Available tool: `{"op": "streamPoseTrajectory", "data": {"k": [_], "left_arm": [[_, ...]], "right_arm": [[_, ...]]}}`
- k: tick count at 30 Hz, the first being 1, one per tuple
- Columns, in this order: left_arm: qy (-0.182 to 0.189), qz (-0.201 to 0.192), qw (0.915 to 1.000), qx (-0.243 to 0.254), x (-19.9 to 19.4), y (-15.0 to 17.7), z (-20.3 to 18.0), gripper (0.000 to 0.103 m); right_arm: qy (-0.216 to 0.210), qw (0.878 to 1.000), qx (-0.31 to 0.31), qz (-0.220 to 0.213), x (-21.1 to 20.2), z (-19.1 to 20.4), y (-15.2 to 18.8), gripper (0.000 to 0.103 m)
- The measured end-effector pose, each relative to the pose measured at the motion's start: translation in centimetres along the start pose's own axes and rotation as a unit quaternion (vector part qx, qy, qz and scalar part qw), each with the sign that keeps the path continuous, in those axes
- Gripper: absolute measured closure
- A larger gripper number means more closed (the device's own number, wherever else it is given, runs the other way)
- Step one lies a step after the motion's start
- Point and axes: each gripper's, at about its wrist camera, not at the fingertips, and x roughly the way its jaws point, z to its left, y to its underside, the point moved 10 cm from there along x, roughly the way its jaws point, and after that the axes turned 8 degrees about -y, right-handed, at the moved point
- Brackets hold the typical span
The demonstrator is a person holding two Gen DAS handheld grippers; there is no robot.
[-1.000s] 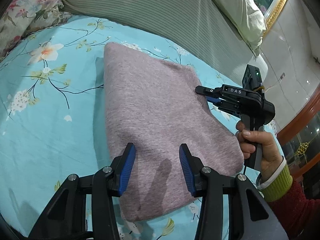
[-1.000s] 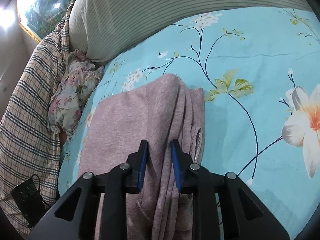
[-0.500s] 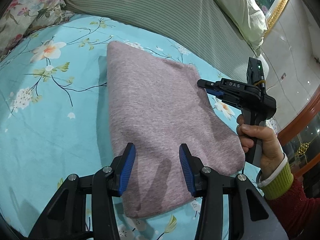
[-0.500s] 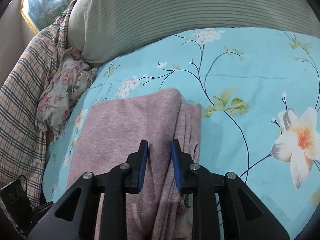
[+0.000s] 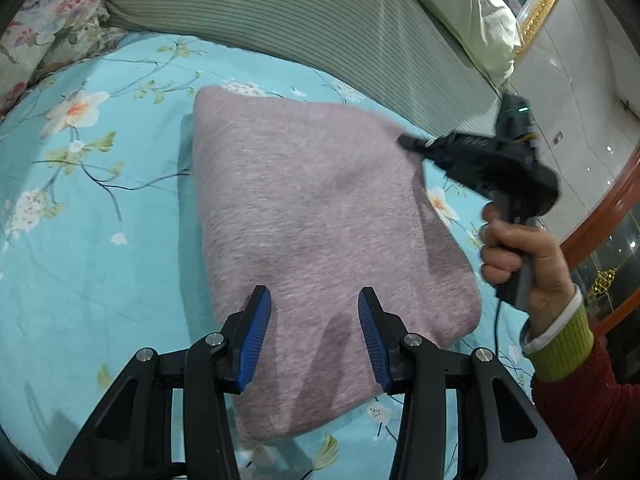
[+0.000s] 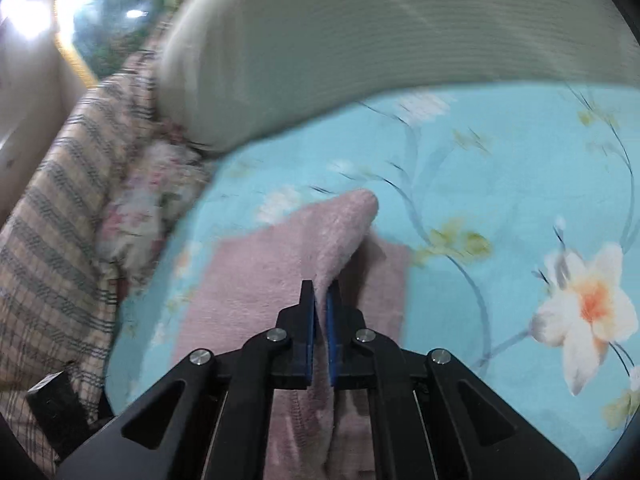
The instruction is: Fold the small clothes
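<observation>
Left hand-held gripper (image 5: 314, 336) hangs over the near end of the folded pink garment (image 5: 320, 220), blue pads parted about halfway with nothing between them. Cloth lies flat below, not pinched. Likely parked there to pin or catch the near edge once the other side moves.

Garment lies on the bed sheet (image 5: 100, 240), turquoise with flowers, ahead of and under the left gripper, already a neat folded slab. Striped bolster (image 5: 320, 28) sits beyond it at the far edge, floral pillow (image 5: 44, 20) far left, cream pillow (image 5: 460, 4) far right. None touch the garment.

Right hand-held gripper (image 6: 321, 312) is at the garment's right-hand edge as the left view has it. Its jaws are closing and nearly together, with a ridge of pink cloth (image 6: 316, 248) pinched up between the pads. The fabric tents up from the sheet toward the pads, so the top layer is held while a lower layer stays flat just right of the fingers. The view is blurred, so the layer count is unclear. In the left view, the person's hand (image 5: 520, 256) grips the handle, with a green cuff and red sleeve (image 5: 580, 392).

Judgement: edge grip made to carry that side over for another fold or to straighten it. Risk: a thin pinch may slip or drag the whole stack.
</observation>
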Motion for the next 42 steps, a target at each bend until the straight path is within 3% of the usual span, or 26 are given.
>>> {"op": "streamPoseTrajectory", "data": {"k": [4, 9, 10, 13, 15, 18, 21, 27, 31, 33, 35, 37, 42], "left_arm": [[-0.012, 0.013, 0.9998, 0.007, 1.5, 0.7, 0.1, 0.058], [-0.007, 0.015, 0.9999, -0.002, 0.9, 1.0, 0.4, 0.058], [-0.005, 0.014, 0.9999, -0.003, 0.6, 1.0, 0.4, 0.058], [-0.007, 0.006, 1.0000, 0.001, -0.4, 1.4, 0.5, 0.058], [-0.005, 0.006, 1.0000, 0.001, -0.9, 1.9, 0.3, 0.058], [0.012, 0.004, 0.9999, 0.004, -1.7, 2.6, -0.5, 0.058], [0.008, 0.014, 0.9997, 0.018, -1.3, 3.5, -1.0, 0.058], [-0.005, 0.032, 0.9994, 0.011, 0.9, 5.5, -0.2, 0.061], [-0.005, 0.032, 0.9994, 0.013, -0.5, 5.2, -0.6, 0.060], [-0.004, 0.019, 0.9997, 0.018, -1.9, 4.5, -0.9, 0.060], [-0.008, -0.002, 0.9998, 0.020, -2.9, 3.1, -1.0, 0.060], [-0.014, -0.021, 0.9996, 0.012, -3.1, 1.1, -1.0, 0.060], [-0.051, -0.031, 0.9980, -0.022, 0.2, -4.5, 0.5, 0.062]], "right_arm": [[-0.019, 0.998, 0.054, 0.013, 1.4, -2.1, 1.4, 0.093], [-0.044, 0.997, 0.056, -0.015, -3.1, 0.8, 2.4, 0.090], [-0.055, 0.997, 0.048, -0.015, -4.1, 1.7, 3.1, 0.088], [-0.067, 0.998, 0.019, -0.004, -6.6, 3.4, 6.8, 0.066], [-0.073, 0.997, 0.005, 0.009, -7.8, 4.0, 9.7, 0.063], [-0.059, 0.998, -0.009, 0.037, -7.8, 3.7, 12.9, 0.063], [-0.012, 0.998, -0.006, 0.057, -7.1, 1.9, 13.9, 0.096], [0.014, 0.997, 0.002, 0.079, -5.9, -0.4, 15.6, 0.095], [0.024, 0.999, 0.019, 0.039, -8.1, -0.2, 14.0, 0.094], [0.043, 0.999, -0.003, -0.006, -10.0, 0.9, 11.7, 0.094], [0.023, 0.999, -0.003, -0.037, -10.7, 2.6, 9.7, 0.094], [-0.011, 0.999, -0.003, -0.049, -9.7, 4.4, 7.7, 0.094], [-0.053, 0.998, 0.024, -0.019, -2.4, 5.4, 4.5, 0.094]]}}
